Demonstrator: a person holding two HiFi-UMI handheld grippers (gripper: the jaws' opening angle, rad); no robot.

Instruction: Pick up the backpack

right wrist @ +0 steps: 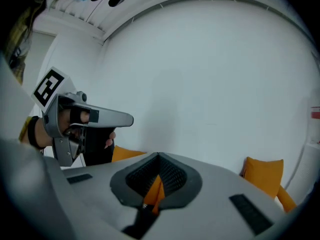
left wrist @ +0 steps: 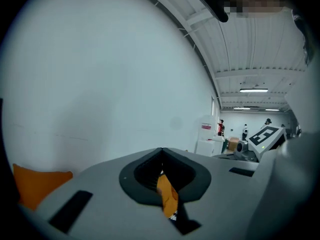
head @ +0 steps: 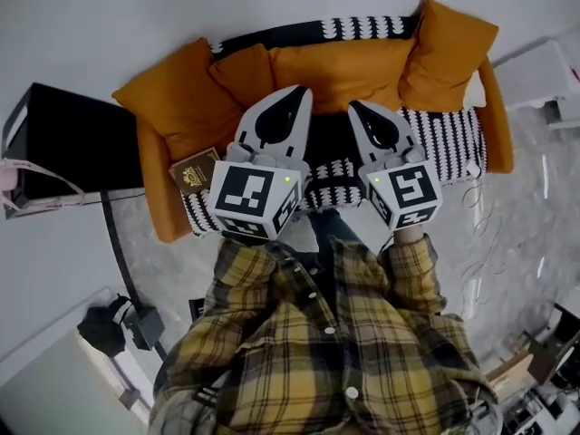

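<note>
On the sofa (head: 497, 127) straight ahead of me, in the gap behind my two tools, a dark patch (head: 333, 139) on the seat is the only spot where the backpack might lie. It is too hidden for me to tell, and I cannot pick the bag out for certain anywhere. The seat wears a black-and-white patterned cover (head: 444, 139), with orange cushions (head: 344, 71) lined along its far side. A small brown box (head: 195, 172) with gold print lies at the seat's left end, against the orange arm. My left tool (head: 296, 95) and right tool (head: 356, 107) sit side by side in front of the seat, tips pointing far toward the cushions. Each has its jaws pressed together with nothing between them; only a sliver of orange shows past them in each tool's own view. Left of the sofa stands a black bench (head: 82, 139) with a pink strap (head: 45, 178) looped over its near edge. Nearest me is my plaid shirt (head: 317, 352).
</note>
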